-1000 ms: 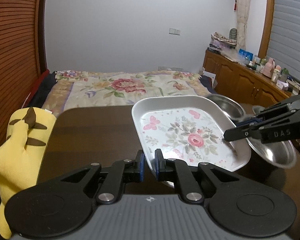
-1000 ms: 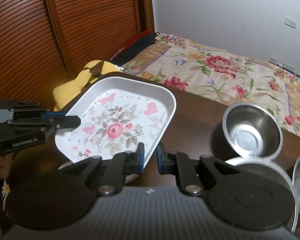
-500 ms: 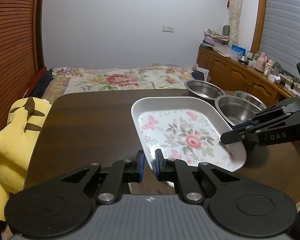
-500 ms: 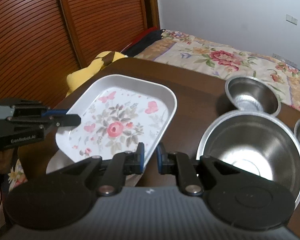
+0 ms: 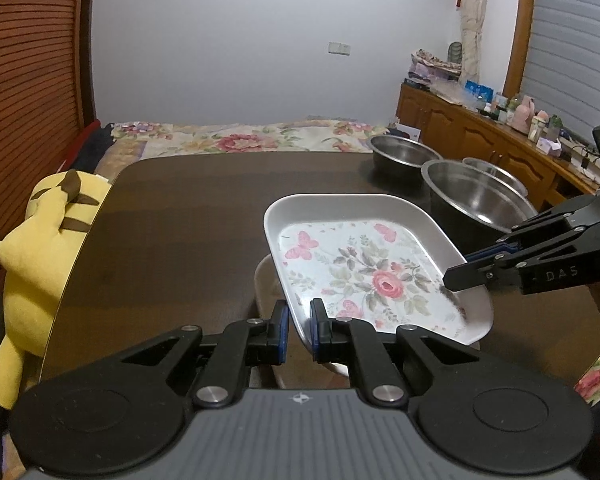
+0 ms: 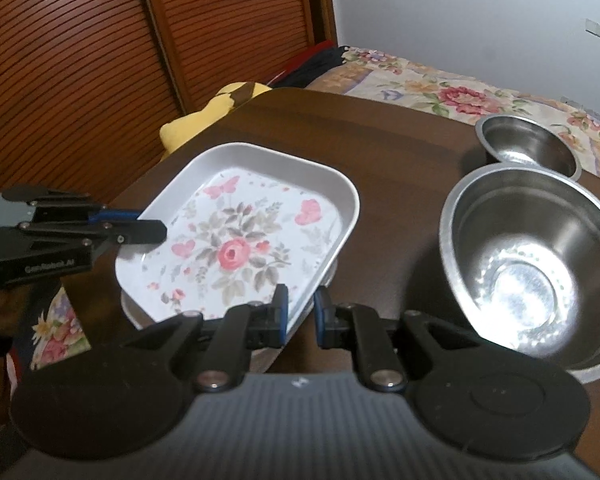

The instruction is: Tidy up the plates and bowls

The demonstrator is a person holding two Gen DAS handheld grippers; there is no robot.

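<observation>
The dark wooden table (image 5: 172,216) carries all items. The floral tray (image 5: 364,264) occupies the centre of the left wrist view, held over a white plate (image 5: 265,284) whose rim shows beneath its 8 o'clock edge; contact between them cannot be determined. The large steel bowl (image 6: 528,256) stands at 3 o'clock of the tray in the right wrist view, with a smaller steel bowl (image 6: 528,150) at its 12 o'clock and a third steel bowl (image 5: 496,172) just behind it. A yellow plush toy (image 5: 40,248) lies at the table's 9 o'clock edge. The left gripper (image 5: 296,330) pinches the tray's near rim. The right gripper (image 6: 300,312) pinches the opposite rim.
</observation>
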